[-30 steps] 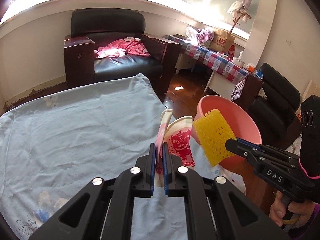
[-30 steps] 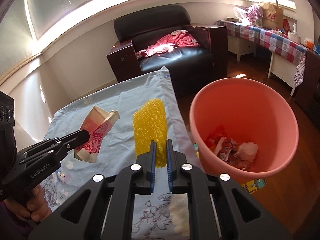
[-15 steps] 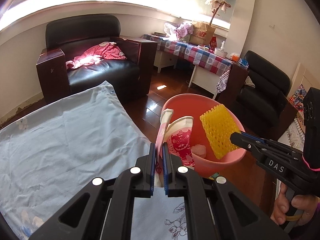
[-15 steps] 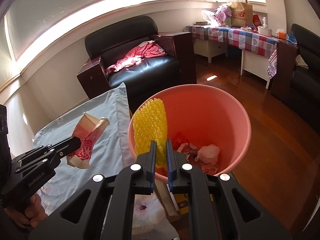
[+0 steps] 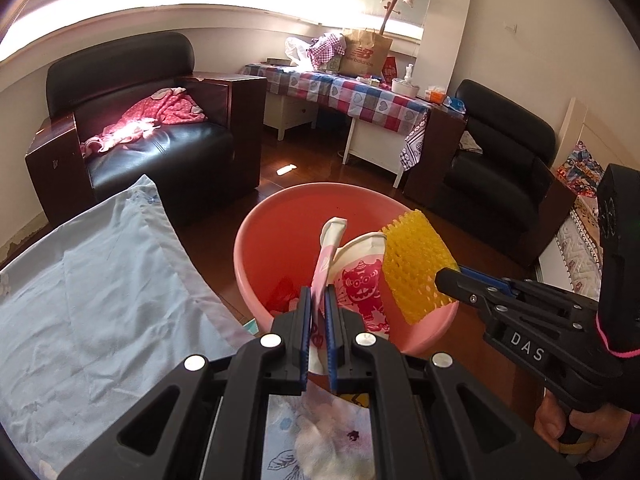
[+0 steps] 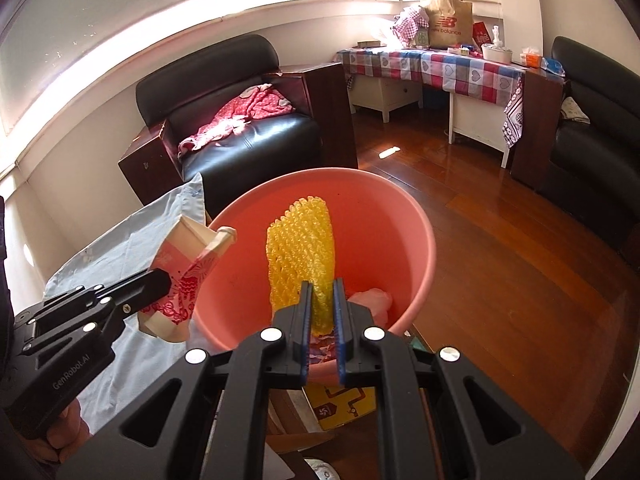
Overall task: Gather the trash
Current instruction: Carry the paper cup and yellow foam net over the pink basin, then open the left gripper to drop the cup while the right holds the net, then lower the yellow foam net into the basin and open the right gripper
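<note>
Now my left hand-held gripper [image 5: 316,312] pinches a crumpled pink-and-white paper cup [image 5: 358,280] over the pink bin [image 5: 256,264], while my right hand-held gripper [image 6: 320,308] clamps a yellow foam net [image 6: 300,252] above that bin's trash.
</note>
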`<state>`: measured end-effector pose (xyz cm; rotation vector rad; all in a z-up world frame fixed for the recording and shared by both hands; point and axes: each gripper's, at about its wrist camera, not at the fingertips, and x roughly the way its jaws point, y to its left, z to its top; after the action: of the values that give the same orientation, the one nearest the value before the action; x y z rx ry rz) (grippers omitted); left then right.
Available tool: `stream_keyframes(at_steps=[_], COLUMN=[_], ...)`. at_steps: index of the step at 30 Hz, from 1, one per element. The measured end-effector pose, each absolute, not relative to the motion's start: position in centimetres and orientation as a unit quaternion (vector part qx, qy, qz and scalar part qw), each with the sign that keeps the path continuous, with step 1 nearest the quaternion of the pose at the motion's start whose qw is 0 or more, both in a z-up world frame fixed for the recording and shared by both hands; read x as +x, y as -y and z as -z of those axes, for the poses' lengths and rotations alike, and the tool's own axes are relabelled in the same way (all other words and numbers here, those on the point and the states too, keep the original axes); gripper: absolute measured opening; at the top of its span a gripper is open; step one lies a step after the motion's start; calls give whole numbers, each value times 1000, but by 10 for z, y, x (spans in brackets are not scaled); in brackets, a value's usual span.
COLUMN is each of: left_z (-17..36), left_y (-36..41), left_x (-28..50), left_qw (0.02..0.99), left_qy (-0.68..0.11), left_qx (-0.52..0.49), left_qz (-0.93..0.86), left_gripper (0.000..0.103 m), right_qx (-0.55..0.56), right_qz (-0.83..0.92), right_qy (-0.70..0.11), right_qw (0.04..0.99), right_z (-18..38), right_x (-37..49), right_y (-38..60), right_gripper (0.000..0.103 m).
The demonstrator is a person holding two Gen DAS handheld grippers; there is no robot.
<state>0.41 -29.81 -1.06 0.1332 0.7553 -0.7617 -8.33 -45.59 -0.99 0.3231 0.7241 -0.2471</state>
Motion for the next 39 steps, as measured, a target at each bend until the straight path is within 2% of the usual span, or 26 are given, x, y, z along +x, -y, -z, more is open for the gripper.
stream_keyframes(at_steps=[13,32,35,37,39], left_z=[32,43,43,42,40], left_y=[333,331,329,328,326], left_x=[13,19,19,18,16], left_qw=[847,844,843,845,848], left_qy=[-377,-395,-397,-395,-391], left_qx=[68,58,53,52,49], left_qz=[369,359,360,356,356], left_gripper=[6,7,20,42,42], right_qx=[168,168,168,168,168], right_qz=[137,143,144,145,145], right_qy=[-362,-373,-373,-373,-374], right_qw=[907,901,901,901,901], right_z=[17,29,29,30,31], right_x=[-77,-67,-67,-66,-66], right_y=[471,469,468,469,469], right_gripper=[10,10,10,10,10])
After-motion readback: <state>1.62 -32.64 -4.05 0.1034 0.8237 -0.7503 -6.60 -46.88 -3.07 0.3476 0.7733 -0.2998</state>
